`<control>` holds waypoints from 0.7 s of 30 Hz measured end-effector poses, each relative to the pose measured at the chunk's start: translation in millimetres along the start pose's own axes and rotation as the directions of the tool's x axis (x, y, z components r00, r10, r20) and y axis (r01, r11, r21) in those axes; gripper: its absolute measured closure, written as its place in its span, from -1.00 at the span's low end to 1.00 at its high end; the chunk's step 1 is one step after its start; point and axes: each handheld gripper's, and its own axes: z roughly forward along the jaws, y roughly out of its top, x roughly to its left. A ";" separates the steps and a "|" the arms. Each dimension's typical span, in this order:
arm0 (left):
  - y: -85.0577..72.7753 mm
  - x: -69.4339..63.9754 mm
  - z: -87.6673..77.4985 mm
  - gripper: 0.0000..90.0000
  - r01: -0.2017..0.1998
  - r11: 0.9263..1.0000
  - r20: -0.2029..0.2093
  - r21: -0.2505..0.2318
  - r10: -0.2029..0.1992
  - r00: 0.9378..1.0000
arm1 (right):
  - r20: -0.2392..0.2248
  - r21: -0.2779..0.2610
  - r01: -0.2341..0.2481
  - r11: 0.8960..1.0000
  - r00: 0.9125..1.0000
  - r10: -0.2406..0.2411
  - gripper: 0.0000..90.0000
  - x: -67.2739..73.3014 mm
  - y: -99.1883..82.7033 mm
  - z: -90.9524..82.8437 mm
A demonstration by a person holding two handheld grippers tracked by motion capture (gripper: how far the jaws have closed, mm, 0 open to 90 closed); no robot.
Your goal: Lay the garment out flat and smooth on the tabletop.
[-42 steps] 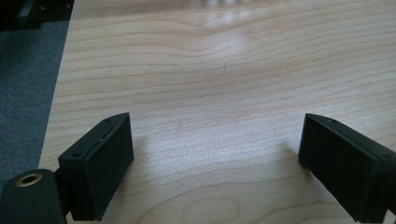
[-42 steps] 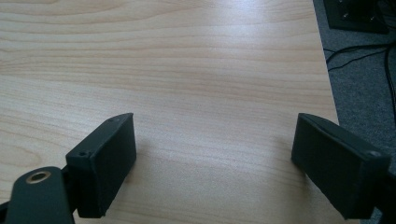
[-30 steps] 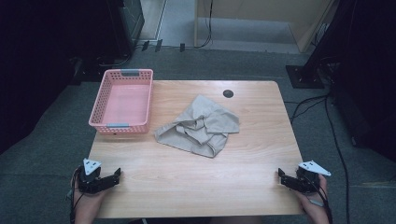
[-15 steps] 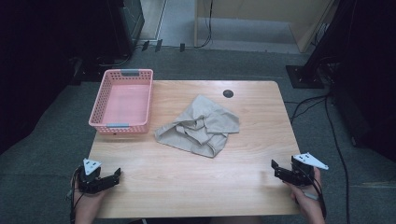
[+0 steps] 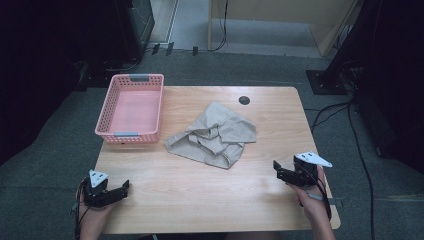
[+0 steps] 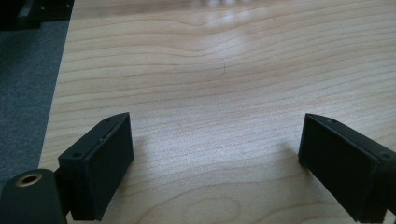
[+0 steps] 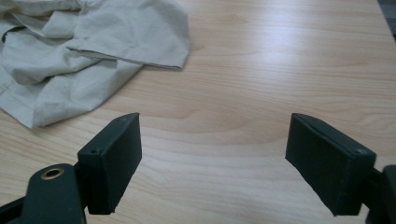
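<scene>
Your right gripper [image 5: 278, 169] | jaws wide, closing slightly, holding nothing | bare table [image 5: 200, 195] ahead | crumpled beige cloth [image 5: 215, 137] mid-table, near pink basket [image 5: 131, 107] | left gripper [image 5: 120, 187] at near-left edge, wide, holding nothing

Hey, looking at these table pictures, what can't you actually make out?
- Cloth, high view: crumpled, its own folds hide what kind of garment it is; in the right gripper view the top and left edges cut it off.
- Basket, high view: the near wall hides the floor just behind it.
- Dark round spot, high view: too small to identify.
- Left gripper, high view: jaw gap too small to judge.
</scene>
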 end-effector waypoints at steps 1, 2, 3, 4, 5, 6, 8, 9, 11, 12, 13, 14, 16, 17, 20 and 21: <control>0.0 0.0 0.0 -0.77 0.000 1.000 0.000 0.000 0.000 1.000 | -0.005 0.002 0.002 1.000 1.000 -0.002 -0.59 3.3 1.6 2.3; 0.0 0.0 0.0 -0.77 0.000 1.000 0.000 0.000 0.000 1.000 | -0.008 0.005 0.000 1.000 1.000 0.000 -0.59 7.0 3.0 4.7; 0.0 0.0 0.0 -0.77 0.000 1.000 0.000 0.000 0.000 1.000 | -0.011 0.008 0.003 1.000 1.000 -0.003 -0.59 9.6 4.1 6.7; 0.0 0.0 0.0 -0.77 0.000 1.000 0.001 0.000 0.000 1.000 | -0.015 0.012 0.007 1.000 1.000 -0.007 -0.58 13.2 5.5 9.4; 0.0 0.0 0.0 -0.77 -0.001 1.000 0.001 0.000 0.001 1.000 | -0.017 0.017 0.014 1.000 1.000 -0.014 -0.56 18.2 7.1 12.6; 0.0 -0.1 0.0 -0.77 0.000 1.000 0.001 0.000 0.000 1.000 | -0.013 0.019 0.019 1.000 1.000 -0.019 -0.50 22.3 8.2 15.1; 0.0 0.0 0.0 -0.77 -0.001 1.000 0.001 0.001 0.001 1.000 | -0.027 0.023 0.028 0.999 0.999 -0.028 -0.50 30.4 10.7 20.6; 0.1 -0.1 0.2 -0.77 -0.001 1.000 0.002 0.000 0.001 1.000 | -0.035 0.026 0.032 0.999 0.999 -0.031 -0.50 34.3 11.8 22.9; 0.4 -0.2 0.3 -0.77 -0.001 1.000 0.002 0.000 0.001 1.000 | -0.043 0.031 0.038 0.999 0.998 -0.036 -0.49 40.9 13.8 26.9; 0.4 -0.2 0.4 -0.77 -0.001 1.000 0.002 0.000 0.001 1.000 | -0.047 0.034 0.039 0.999 0.998 -0.037 -0.48 43.7 14.6 28.5; 0.4 -0.2 0.4 -0.77 -0.001 1.000 0.002 0.000 0.001 1.000 | -0.051 0.035 0.042 0.998 0.998 -0.040 -0.48 47.3 15.7 30.7; 0.4 -0.2 0.4 -0.77 -0.001 1.000 0.003 0.000 0.001 1.000 | -0.055 0.039 0.045 0.998 0.998 -0.043 -0.48 51.0 16.7 32.9; 0.4 -0.2 0.4 -0.77 -0.001 1.000 0.003 0.000 0.001 1.000 | -0.068 0.047 0.054 0.997 0.996 -0.051 -0.47 61.7 19.1 40.0; 0.4 -0.2 0.4 -0.77 -0.001 1.000 0.002 0.000 0.001 1.000 | -0.068 0.047 0.054 0.997 0.996 -0.051 -0.47 61.7 19.1 40.0; 0.4 -0.2 0.4 -0.77 -0.001 1.000 0.003 0.000 0.001 1.000 | -0.080 0.051 0.067 0.996 0.995 -0.063 -0.46 72.3 20.8 45.9; 0.4 -0.2 0.4 -0.77 -0.001 1.000 0.003 0.000 0.001 1.000 | -0.088 0.051 0.072 0.996 0.994 -0.067 -0.45 76.1 21.1 47.8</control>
